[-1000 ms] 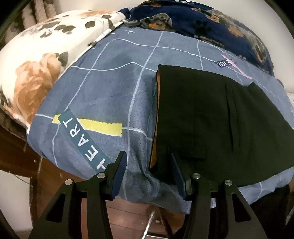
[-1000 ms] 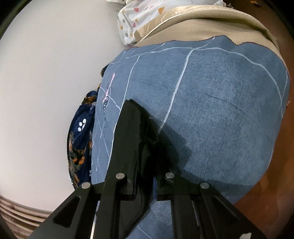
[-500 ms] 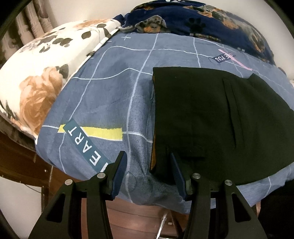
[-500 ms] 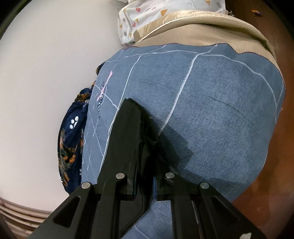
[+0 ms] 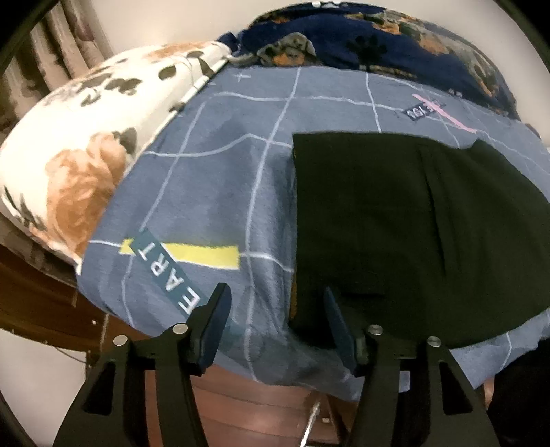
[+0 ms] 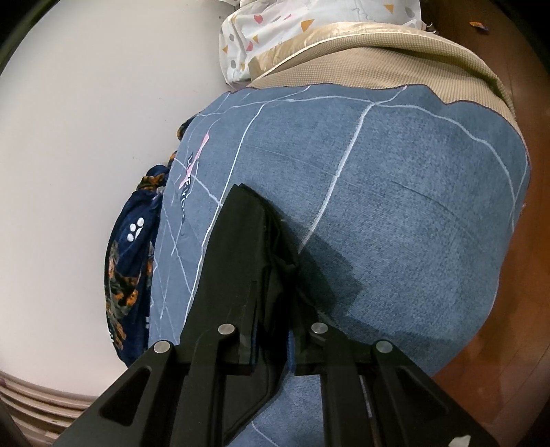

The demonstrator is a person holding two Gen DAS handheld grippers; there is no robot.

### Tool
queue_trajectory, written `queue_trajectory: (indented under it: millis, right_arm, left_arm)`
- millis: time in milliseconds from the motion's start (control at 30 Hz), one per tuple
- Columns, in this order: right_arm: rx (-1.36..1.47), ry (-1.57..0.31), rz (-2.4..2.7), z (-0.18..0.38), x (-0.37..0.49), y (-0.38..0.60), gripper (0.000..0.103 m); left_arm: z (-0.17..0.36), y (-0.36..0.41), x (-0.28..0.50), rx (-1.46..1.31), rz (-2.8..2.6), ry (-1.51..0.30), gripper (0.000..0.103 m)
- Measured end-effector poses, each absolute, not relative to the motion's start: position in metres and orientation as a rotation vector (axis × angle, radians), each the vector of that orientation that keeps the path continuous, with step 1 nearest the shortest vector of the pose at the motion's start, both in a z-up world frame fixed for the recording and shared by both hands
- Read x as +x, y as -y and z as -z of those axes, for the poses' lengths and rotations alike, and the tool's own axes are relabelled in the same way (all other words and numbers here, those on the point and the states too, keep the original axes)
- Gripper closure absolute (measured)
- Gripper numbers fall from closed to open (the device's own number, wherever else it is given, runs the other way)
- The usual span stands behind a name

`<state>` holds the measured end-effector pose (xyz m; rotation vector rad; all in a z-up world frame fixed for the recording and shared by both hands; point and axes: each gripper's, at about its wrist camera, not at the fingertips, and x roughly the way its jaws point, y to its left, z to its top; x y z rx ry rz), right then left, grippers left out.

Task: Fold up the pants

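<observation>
Black pants (image 5: 395, 223) lie folded flat on the blue grid-patterned bedsheet (image 5: 213, 192), towards its right side. My left gripper (image 5: 275, 295) hovers over the sheet's near edge and its jaws are opening. The pants' near-left corner lies just inside the right finger, and no pad presses on it. In the right wrist view my right gripper (image 6: 275, 306) is shut on a bunched edge of the pants (image 6: 237, 247). The black cloth drapes over its left finger and hides the fingertips, a little above the bedsheet (image 6: 395, 206).
A floral pillow (image 5: 79, 144) lies at the left and a navy dog-print blanket (image 5: 378, 44) along the far side by the wall (image 6: 86, 120). A beige mattress (image 6: 395, 58), a white patterned pillow (image 6: 309, 24), the wooden bed frame (image 5: 41, 295) and floor (image 6: 508, 344) border the sheet.
The left gripper's fingers have spread a little wider and it has tilted slightly over the pants' corner. The right gripper keeps its hold and has barely moved.
</observation>
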<state>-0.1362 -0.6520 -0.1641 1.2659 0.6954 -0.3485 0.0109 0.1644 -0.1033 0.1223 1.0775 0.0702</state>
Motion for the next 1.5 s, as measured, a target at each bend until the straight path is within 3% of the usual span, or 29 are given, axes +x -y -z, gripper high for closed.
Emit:
queue_trajectory:
  millis: [300, 700, 1500]
  right_arm:
    - [1.278, -0.684, 0.338, 0.165, -0.137, 0.653, 0.093]
    - [1.295, -0.665, 0.32, 0.17, -0.141, 0.656, 0.093]
    - [1.215, -0.637, 0.279, 0.131, -0.123, 0.631, 0.09]
  left_arm:
    - [0.051, -0.139, 0.007, 0.148, -0.022, -0.887, 0.045]
    - [0.095, -0.101, 0.017, 0.133, 0.173, -1.056, 0.045]
    - [0.093, -0.107, 0.019, 0.059, 0.174, -1.041, 0.045]
